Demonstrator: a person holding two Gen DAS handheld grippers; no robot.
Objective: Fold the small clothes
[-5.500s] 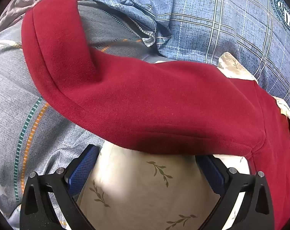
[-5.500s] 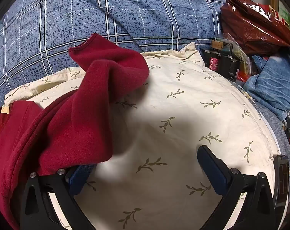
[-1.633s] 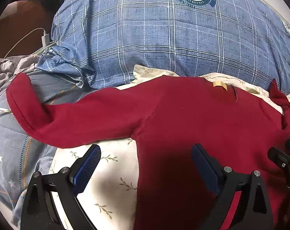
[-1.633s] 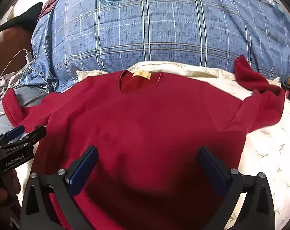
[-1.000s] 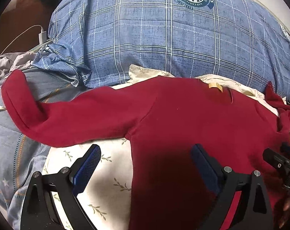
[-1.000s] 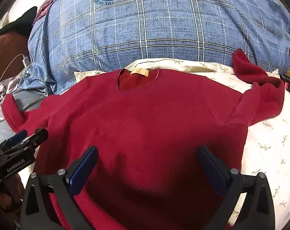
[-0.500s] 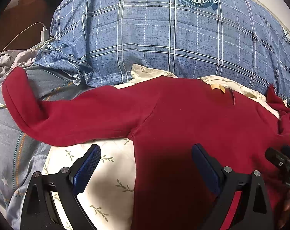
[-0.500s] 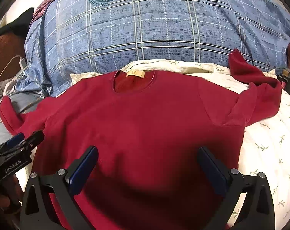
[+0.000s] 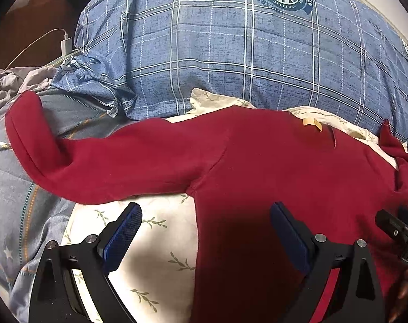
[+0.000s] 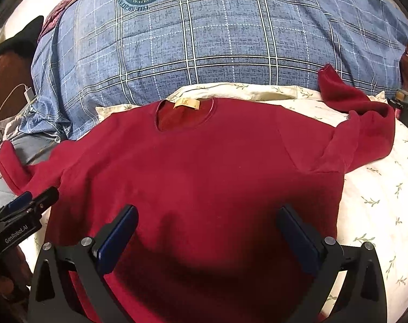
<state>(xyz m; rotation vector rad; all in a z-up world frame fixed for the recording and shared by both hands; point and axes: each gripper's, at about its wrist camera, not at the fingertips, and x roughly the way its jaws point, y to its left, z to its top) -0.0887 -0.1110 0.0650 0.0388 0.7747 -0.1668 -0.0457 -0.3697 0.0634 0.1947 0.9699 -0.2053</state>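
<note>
We see a red sweater [image 10: 204,167] spread flat, front up, across a cream pillow [image 10: 376,188] printed with small leaf sprigs; it fills the middle of the right wrist view, its round neckline and tan label [image 10: 187,103] toward the top centre. Behind it, across the upper part of both views, lies a blue checked quilt [image 10: 217,32].

Our right gripper [image 10: 208,230] has its fingers spread wide, holding nothing, and the lower body of the sweater lies between and beyond the two blue pads [image 10: 117,238]. Whether they touch the cloth we cannot tell. One sleeve is bunched and folded back at the upper right of that view.

Our left gripper [image 9: 205,227] is likewise spread wide and holding nothing. In its view the sweater's side edge runs down between the fingers: the left pad [image 9: 121,238] is over bare pillow [image 9: 150,269], the right one over red cloth. The other sleeve stretches to the left of the frame, off the pillow and onto grey bedding [image 9: 10,188]. A white charger [image 9: 66,44] sits at the upper left.
</note>
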